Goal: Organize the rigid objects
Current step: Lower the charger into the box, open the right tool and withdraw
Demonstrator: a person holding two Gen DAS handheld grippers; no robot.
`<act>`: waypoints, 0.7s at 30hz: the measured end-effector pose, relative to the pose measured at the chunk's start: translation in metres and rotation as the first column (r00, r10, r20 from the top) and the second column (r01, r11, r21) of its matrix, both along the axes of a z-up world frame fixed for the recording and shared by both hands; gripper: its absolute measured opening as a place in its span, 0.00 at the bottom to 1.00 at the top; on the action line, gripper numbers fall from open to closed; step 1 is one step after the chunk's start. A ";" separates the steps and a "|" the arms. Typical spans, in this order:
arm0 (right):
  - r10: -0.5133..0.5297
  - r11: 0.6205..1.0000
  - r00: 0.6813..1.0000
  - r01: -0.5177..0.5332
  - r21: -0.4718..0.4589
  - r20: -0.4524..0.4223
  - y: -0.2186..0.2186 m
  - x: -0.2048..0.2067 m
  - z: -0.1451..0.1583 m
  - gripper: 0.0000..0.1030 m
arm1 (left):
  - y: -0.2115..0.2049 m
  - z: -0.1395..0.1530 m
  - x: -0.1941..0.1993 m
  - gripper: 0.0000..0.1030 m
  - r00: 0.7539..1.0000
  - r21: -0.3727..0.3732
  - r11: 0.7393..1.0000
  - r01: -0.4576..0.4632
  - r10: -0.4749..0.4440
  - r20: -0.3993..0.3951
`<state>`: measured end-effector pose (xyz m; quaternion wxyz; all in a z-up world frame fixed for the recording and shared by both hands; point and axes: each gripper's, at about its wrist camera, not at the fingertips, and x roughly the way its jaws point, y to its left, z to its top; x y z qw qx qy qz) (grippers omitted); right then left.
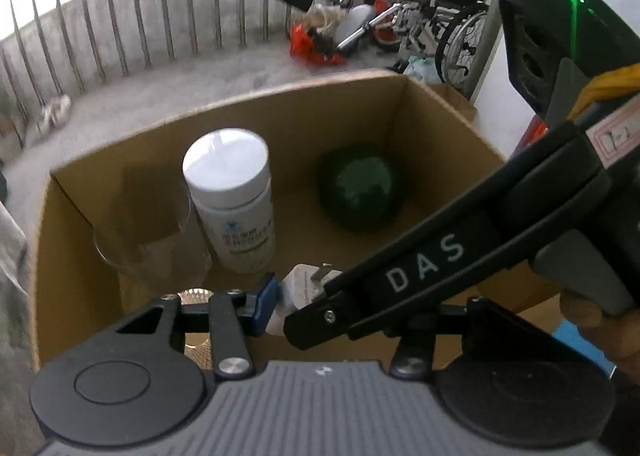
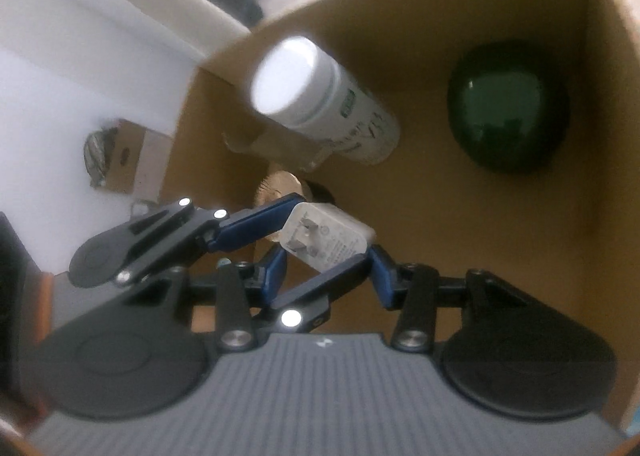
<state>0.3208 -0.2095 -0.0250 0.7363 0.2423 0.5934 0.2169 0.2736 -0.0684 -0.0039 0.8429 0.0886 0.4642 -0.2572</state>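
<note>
A white plug-in charger (image 2: 324, 240) hangs just inside the open cardboard box (image 1: 280, 96). My left gripper (image 2: 330, 228) comes in from the left, its blue fingers (image 2: 256, 230) shut on the charger's two sides. In the left wrist view only one blue finger (image 1: 267, 296) shows against the charger (image 1: 304, 284), because the right gripper's black body (image 1: 420, 256) crosses in front. My right gripper (image 2: 327, 256) stands open, its fingertips close beside the charger's near corners. In the box are a white bottle (image 1: 232, 192), a clear glass (image 1: 148, 244) and a dark green bowl (image 1: 360, 188).
A gold ridged round thing (image 2: 276, 184) lies on the box floor under the charger. Beyond the box are a concrete floor, a metal railing (image 1: 140, 16) and a wheelchair (image 1: 452, 16) piled with pink cloth. A small cardboard box (image 2: 120, 160) stands by the white wall.
</note>
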 end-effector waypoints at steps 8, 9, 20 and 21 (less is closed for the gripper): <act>-0.038 0.999 0.996 0.039 0.010 -0.085 0.000 0.029 -0.024 0.55 | 0.017 -0.001 0.008 0.55 0.999 -0.010 0.999 -0.050 0.050 -0.012; -0.047 0.999 0.995 0.048 0.013 -0.084 -0.002 0.030 -0.025 0.56 | 0.019 0.000 0.007 0.55 0.999 -0.011 0.999 -0.053 0.053 -0.007; -0.094 0.995 0.995 0.095 0.043 -0.012 -0.017 0.014 -0.006 0.57 | 0.021 0.037 -0.015 0.58 0.996 -0.072 0.996 -0.056 0.061 0.070; -0.097 0.994 0.995 0.097 0.045 0.009 -0.017 0.008 0.001 0.57 | 0.022 0.045 -0.022 0.59 0.994 -0.082 0.995 -0.053 0.060 0.087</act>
